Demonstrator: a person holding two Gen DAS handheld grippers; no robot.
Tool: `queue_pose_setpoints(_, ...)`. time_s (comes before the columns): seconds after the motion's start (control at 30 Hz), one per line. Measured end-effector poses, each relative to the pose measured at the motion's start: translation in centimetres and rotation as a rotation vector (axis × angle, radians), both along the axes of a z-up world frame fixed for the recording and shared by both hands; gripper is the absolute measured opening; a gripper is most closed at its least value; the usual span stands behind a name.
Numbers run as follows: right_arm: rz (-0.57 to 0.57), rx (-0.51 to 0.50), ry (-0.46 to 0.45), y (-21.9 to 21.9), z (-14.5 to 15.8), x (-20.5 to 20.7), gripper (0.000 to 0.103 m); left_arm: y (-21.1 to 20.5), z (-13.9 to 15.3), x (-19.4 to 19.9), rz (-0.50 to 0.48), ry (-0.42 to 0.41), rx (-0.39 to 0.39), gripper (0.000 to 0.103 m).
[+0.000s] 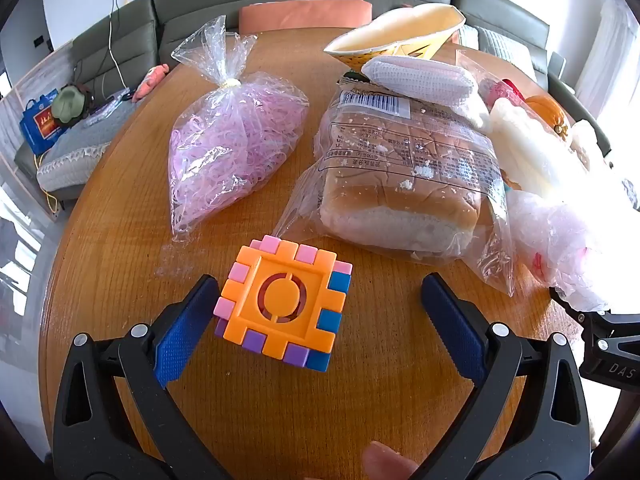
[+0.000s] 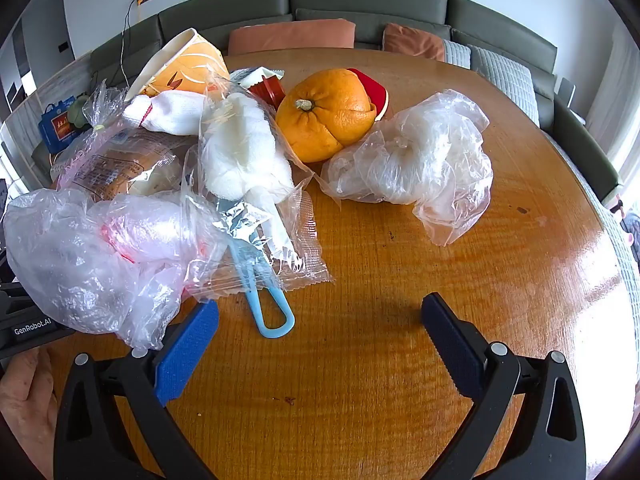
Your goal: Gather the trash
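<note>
A round wooden table (image 1: 384,392) carries a litter of items. In the left wrist view my left gripper (image 1: 318,304) stands wide open over an orange, pink and blue puzzle cube (image 1: 282,306), whose left side lies close to the left pad. Beyond it lie a clear bag of pink strands (image 1: 228,148), a bagged bread loaf (image 1: 404,176) and a squashed paper cup (image 1: 396,36). In the right wrist view my right gripper (image 2: 320,322) is open above bare wood. Crumpled clear plastic (image 2: 92,252) lies by its left finger, a blue-handled brush in a wrapper (image 2: 264,276) just ahead.
An orange fruit (image 2: 328,114) and a crumpled plastic bag with white filling (image 2: 416,160) sit mid-table in the right wrist view. White netting (image 2: 244,156) and a red object (image 2: 374,92) lie near the fruit. A grey-green sofa (image 2: 360,0) with orange cushions curves behind the table.
</note>
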State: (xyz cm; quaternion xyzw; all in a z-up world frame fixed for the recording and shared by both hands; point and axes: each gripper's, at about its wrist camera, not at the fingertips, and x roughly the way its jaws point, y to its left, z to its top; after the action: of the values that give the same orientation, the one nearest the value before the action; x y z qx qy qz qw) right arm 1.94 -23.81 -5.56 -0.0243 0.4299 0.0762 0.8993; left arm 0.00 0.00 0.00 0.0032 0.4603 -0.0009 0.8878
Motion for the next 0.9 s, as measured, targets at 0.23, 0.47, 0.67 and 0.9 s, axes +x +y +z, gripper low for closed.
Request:
queue_pose_setpoints(0.23, 0.0, 0.0, 0.0, 0.25, 0.05, 0.06, 0.101, -0.02, 0.03, -0.01, 0.0, 0.0, 0.0, 0.097)
queue_pose_setpoints(0.47, 0.0, 0.001, 0.0, 0.46, 0.1, 0.12, 0.101, 0.0, 0.0, 0.0, 0.0, 0.0, 0.0, 0.097)
queue_pose_setpoints(0.67, 0.0, 0.0, 0.0, 0.61, 0.17, 0.16, 0.101, 0.0, 0.0, 0.0, 0.0, 0.0, 0.0, 0.097)
queue_pose_setpoints(0.9, 0.0, 0.001, 0.0, 0.6, 0.19, 0.14, 0.101, 0.0, 0.0, 0.0, 0.0, 0.0, 0.0, 0.097)
